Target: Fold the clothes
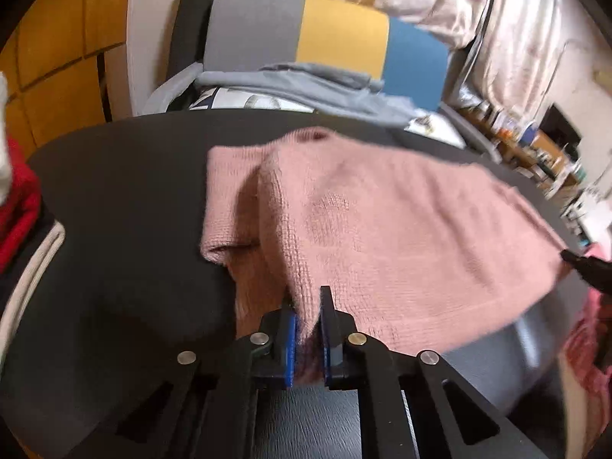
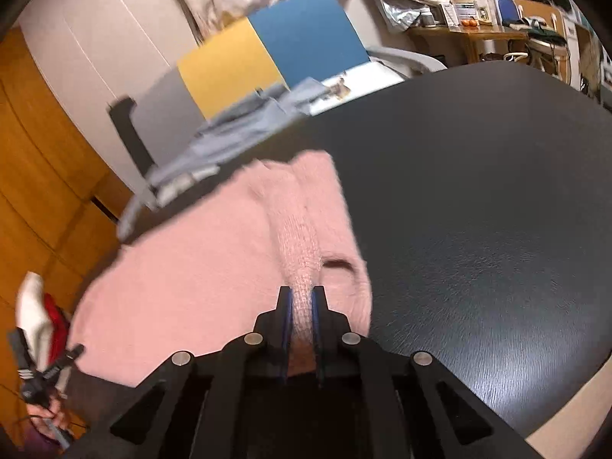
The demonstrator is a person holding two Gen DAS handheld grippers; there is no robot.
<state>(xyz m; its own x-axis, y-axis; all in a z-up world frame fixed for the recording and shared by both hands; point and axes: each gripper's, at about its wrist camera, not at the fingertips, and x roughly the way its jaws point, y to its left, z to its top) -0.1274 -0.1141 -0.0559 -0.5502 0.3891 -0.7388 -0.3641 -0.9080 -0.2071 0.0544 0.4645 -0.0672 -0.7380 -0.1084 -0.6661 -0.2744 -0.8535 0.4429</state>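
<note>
I can't read the blurred shelf clutter (image 1: 535, 153) at far right; my gripper frame hides the pink sweater's (image 1: 382, 222) near edge.

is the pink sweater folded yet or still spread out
Partly folded: the pink sweater lies mostly spread on the black table, with one side doubled over itself, its near edge pinched by both grippers.

Dark round table (image 2: 478, 199) bare on its right half, free passage there. Pink knit sweater (image 1: 382, 222) covers the middle. Grey folded garments (image 1: 325, 88) crowd the far rim; red-and-white clothes pile (image 1: 15, 199) blocks the left edge.
</note>
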